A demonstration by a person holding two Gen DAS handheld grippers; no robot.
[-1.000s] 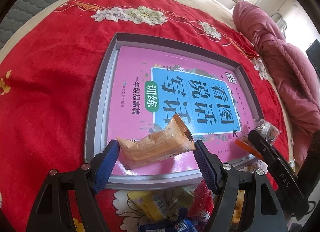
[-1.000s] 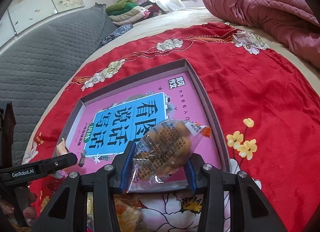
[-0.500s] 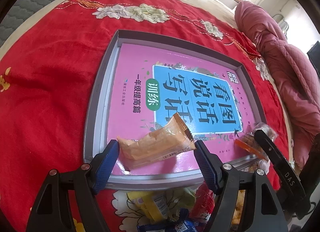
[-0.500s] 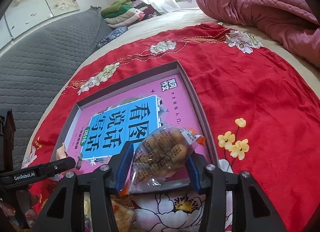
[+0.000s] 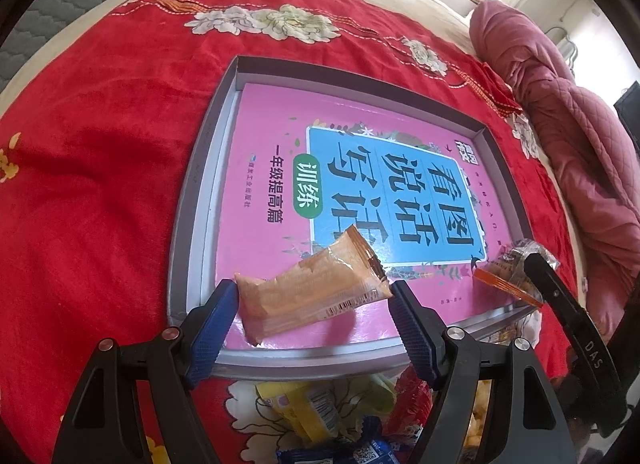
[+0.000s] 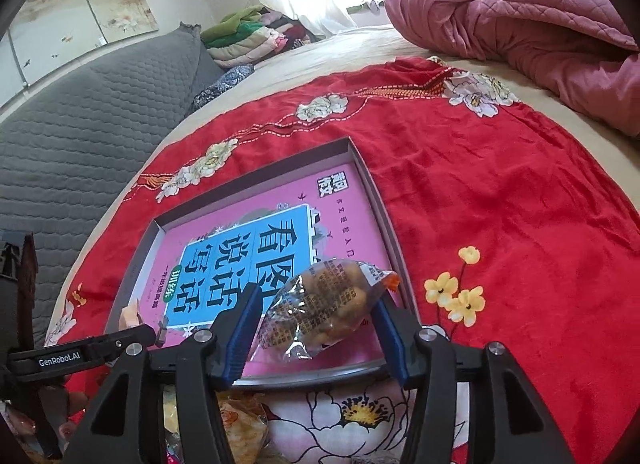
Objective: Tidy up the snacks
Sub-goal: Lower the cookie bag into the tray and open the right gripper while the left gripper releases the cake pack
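Observation:
A grey shallow tray [image 5: 188,224] lies on the red flowered blanket, with a pink book [image 5: 280,144] flat inside it. My left gripper [image 5: 314,292] has an orange snack packet [image 5: 312,288] lengthwise between its blue pads. Both ends of the packet touch the pads, low over the book's near edge. My right gripper [image 6: 318,300] is opening. A clear bag of brown snacks [image 6: 324,304] rests loosely between its jaws on the book [image 6: 348,208], at the near right corner of the tray [image 6: 384,200]. The left wrist view shows that bag [image 5: 516,260] too.
A heap of several wrapped snacks [image 5: 312,412] lies on the blanket just before the tray's near rim, under both grippers. A pink quilt [image 6: 520,24] is bunched at the far right. Grey padded upholstery [image 6: 80,124] and folded clothes [image 6: 248,32] are at the left and back.
The right jaws have spread apart and the clear bag has settled from a squeezed grip down onto the book. The left gripper and its packet look the same.

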